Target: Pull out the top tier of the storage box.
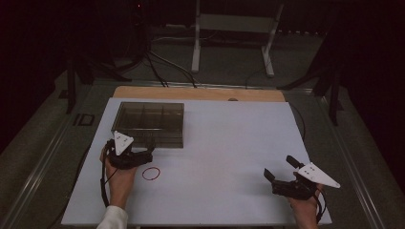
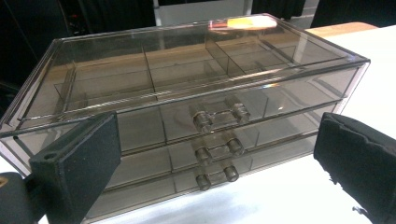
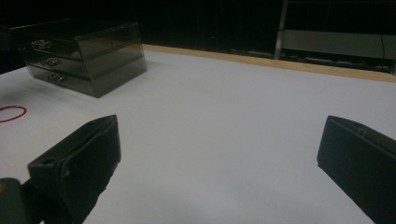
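A smoky clear drawer box (image 1: 148,123) stands at the table's back left; it has three stacked drawers with clear handles (image 2: 220,117). My left gripper (image 1: 145,152) is held just in front of it, and its jaws stand wide open around nothing, pointed at the handles. In the left gripper view the left gripper (image 2: 219,163) frames the drawer fronts (image 2: 154,161). A red rubber band (image 1: 151,173) lies flat on the white sheet beside the left hand. My right gripper (image 1: 278,166) hovers open at the front right, far from the box (image 3: 84,53). Its own view also shows the band (image 3: 11,113).
A white sheet (image 1: 229,157) covers the table, with a wooden edge (image 1: 200,93) at the back. Beyond the table stand a white frame (image 1: 234,33), cables and dark stands on the floor.
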`<state>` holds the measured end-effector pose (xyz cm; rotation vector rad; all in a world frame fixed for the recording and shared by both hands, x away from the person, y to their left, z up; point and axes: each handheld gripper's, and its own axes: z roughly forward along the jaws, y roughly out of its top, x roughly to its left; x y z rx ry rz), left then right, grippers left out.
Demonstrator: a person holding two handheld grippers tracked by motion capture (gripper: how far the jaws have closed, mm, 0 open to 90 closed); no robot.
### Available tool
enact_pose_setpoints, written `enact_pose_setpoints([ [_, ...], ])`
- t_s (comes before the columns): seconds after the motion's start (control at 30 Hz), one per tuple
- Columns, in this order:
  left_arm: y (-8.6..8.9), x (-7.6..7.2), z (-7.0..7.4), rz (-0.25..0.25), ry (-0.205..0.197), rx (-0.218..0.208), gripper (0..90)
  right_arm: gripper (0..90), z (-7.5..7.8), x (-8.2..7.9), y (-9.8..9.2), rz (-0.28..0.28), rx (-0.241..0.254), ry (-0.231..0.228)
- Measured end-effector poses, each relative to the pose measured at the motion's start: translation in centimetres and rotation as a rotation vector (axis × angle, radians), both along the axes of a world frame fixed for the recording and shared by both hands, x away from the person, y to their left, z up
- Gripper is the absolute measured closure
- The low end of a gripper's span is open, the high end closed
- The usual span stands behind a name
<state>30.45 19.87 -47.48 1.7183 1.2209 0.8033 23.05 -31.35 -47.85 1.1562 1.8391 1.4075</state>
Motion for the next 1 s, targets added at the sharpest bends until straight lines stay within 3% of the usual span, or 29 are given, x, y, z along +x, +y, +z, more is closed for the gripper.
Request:
enact_pose_setpoints([
  [1.0,-1.0,1.5,-1.0,-0.004,0.031,0.013,2.3,0.0,0.0,0.0,-0.1,-0.003,0.007,0.0],
])
